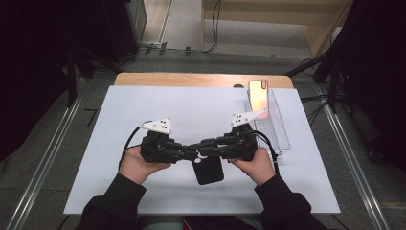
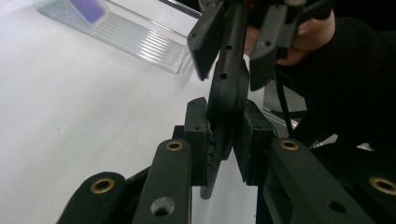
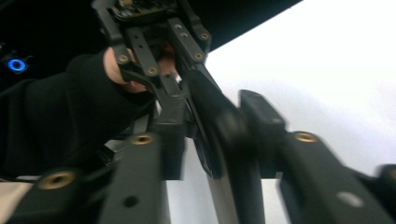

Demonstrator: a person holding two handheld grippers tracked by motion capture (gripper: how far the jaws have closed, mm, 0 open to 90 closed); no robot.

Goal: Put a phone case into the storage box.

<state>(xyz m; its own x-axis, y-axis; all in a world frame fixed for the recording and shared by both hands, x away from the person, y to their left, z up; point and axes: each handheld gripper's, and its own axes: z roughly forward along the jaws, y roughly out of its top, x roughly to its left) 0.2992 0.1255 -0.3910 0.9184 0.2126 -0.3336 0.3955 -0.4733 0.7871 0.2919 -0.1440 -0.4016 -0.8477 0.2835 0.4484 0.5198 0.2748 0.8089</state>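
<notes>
From the high view, you hold both grippers low over the white table cover [image 1: 143, 100], their tips meeting at the middle near your body. Between them is a black phone case [image 1: 207, 168], flat, matte and rectangular with rounded corners. Its long axis runs near to far, and its far end sits in the jaws while the rest hangs toward you. The left gripper [image 1: 187, 152] reaches it from the left, the right gripper [image 1: 205, 147] from the right; both are equally close. On the far right, a clear ribbed plastic tray [image 1: 275, 125] holds a glossy pink phone [image 1: 258, 94] leaning upright.

From the left gripper view, your left gripper [image 2: 224, 140] is clamped on the case [image 2: 229, 88], both pads pressing its thin edge. The case looks like hard, smooth plastic with small holes. Beyond it, the right gripper's jaws stand a little off the case on either side.

From the right gripper view, which is blurred, the right gripper [image 3: 219, 140] straddles the case [image 3: 224, 140] loosely, without a firm pinch.
</notes>
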